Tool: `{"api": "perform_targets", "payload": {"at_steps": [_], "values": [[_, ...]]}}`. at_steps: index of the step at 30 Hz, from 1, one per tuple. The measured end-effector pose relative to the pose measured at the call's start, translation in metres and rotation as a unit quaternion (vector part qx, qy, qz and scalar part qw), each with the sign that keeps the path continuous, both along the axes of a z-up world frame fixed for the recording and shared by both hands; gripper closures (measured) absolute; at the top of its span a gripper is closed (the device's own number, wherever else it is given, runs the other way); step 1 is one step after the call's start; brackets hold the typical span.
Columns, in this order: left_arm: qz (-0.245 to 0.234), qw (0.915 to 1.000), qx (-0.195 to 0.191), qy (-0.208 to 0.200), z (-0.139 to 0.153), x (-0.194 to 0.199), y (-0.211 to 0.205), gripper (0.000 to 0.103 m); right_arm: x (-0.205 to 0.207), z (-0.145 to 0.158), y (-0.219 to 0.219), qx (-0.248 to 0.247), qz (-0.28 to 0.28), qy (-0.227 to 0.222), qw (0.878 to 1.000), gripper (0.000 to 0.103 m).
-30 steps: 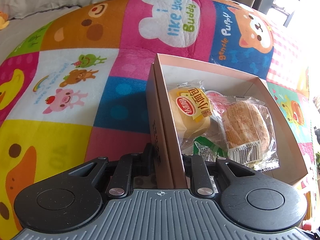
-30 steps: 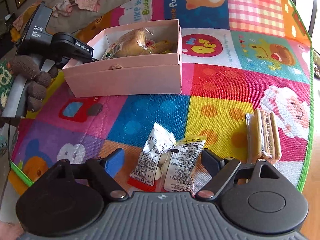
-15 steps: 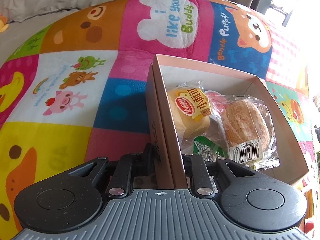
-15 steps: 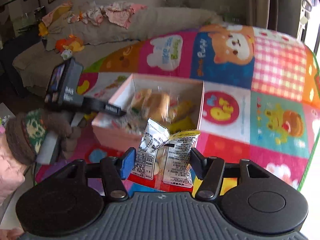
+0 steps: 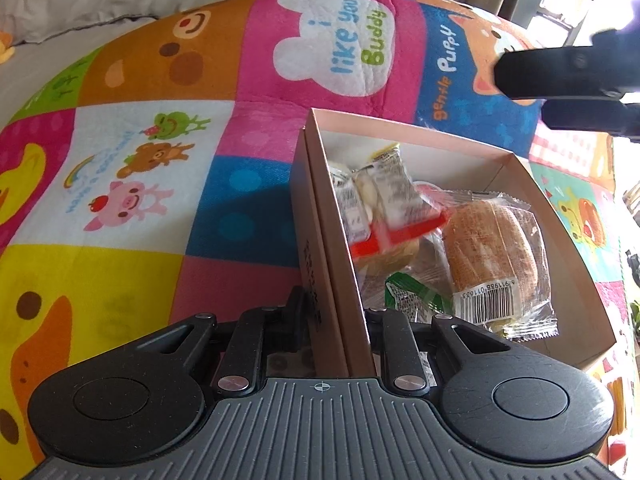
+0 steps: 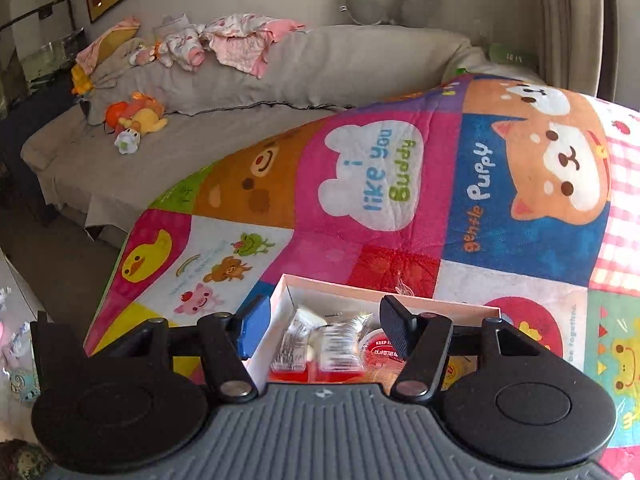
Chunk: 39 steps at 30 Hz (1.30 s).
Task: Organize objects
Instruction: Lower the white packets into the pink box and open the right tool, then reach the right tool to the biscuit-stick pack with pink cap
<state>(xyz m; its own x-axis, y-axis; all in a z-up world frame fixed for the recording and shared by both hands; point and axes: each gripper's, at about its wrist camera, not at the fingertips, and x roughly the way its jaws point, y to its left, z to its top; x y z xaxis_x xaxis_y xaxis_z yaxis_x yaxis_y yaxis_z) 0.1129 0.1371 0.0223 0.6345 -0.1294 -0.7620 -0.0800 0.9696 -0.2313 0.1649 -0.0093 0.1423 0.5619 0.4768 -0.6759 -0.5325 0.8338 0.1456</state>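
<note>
1. Left gripper [image 5: 334, 320]: clenched on the near wall of the pink box [image 5: 520, 160], one finger outside and one inside.
2. Box: rests on the patchwork mat [image 5: 140, 200].
3. Snack packet [image 5: 384, 204]: blurred, lies in the box's left part, touching neither gripper.
4. Bread packet [image 5: 492, 252]: lies flat in the box's right part.
5. Right gripper [image 6: 324, 328]: released, jaws spread wide above the box.
6. Sofa [image 6: 280, 80]: behind the mat, carrying clothes and toys.
</note>
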Motion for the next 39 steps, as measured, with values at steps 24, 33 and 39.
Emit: {"api": "perform_targets", "payload": {"at_steps": [24, 33, 39], "values": [[0.006, 0.9999, 0.011, 0.003, 0.0, 0.0, -0.003, 0.082, -0.147, -0.098, -0.244, -0.01, -0.21, 0.077, 0.975, 0.027], [0.006, 0.9999, 0.015, 0.005, 0.001, 0.0, -0.005, 0.083, -0.158, -0.12, -0.215, -0.038, -0.201, 0.049, 0.978, 0.024], [0.006, 0.9998, 0.018, 0.009, 0.001, -0.001, -0.005, 0.083, -0.174, -0.122, -0.176, -0.037, -0.136, 0.024, 0.99, 0.023]]}}
